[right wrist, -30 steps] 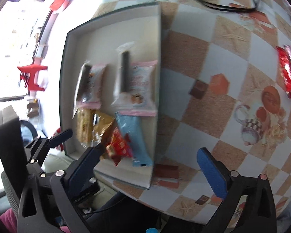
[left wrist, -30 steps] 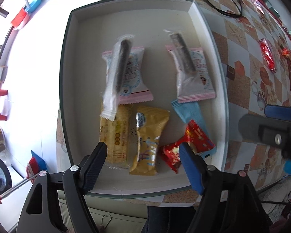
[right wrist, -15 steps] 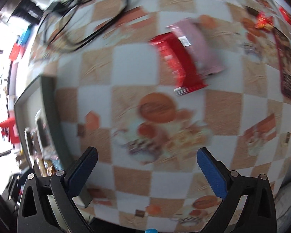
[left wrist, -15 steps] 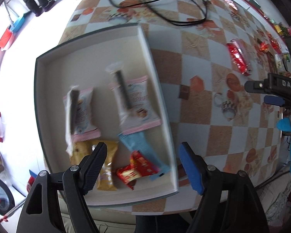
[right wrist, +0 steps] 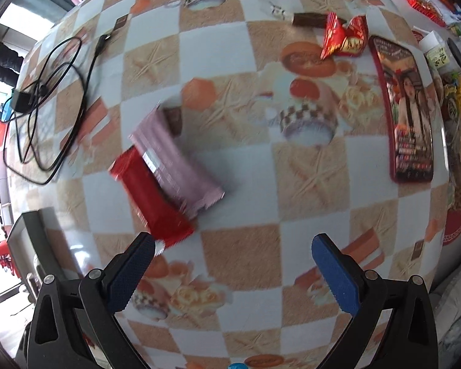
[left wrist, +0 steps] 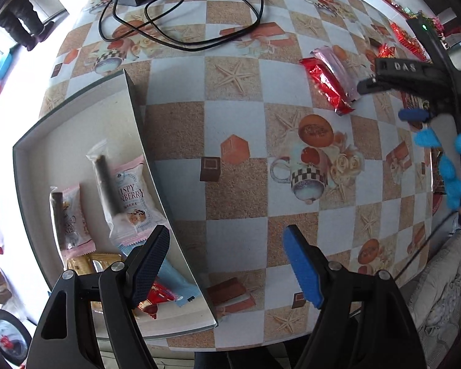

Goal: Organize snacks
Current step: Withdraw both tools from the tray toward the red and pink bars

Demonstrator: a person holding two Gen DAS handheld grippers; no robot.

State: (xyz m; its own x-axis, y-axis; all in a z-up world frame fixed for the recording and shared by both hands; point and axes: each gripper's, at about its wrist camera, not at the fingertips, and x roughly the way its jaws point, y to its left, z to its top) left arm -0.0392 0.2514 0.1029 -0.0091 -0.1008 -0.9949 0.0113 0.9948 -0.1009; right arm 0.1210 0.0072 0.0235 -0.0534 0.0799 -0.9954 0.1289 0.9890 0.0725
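Observation:
A white tray (left wrist: 76, 117) at the table's left holds several snack packets, among them a pink cranberry packet (left wrist: 132, 200) and a light blue one (left wrist: 175, 279). A red packet (right wrist: 152, 196) and a pink packet (right wrist: 178, 163) lie side by side on the checkered tablecloth, also in the left wrist view (left wrist: 325, 84). My right gripper (right wrist: 232, 264) is open and empty, just in front of them. My left gripper (left wrist: 227, 261) is open and empty over the tray's right wall. A small red wrapper (right wrist: 344, 37) and a dark stick (right wrist: 307, 18) lie farther off.
A black charger and cable (left wrist: 181, 9) lie at the far side of the table. A phone in a red case (right wrist: 405, 107) lies at the right. Jars and packets (right wrist: 458, 92) crowd the right edge. The tray's corner (right wrist: 24, 230) shows at left.
Both grippers have swung right, away from the tray toward the loose packets. The red and pink packets are now close in front of my right gripper. Both stay open.

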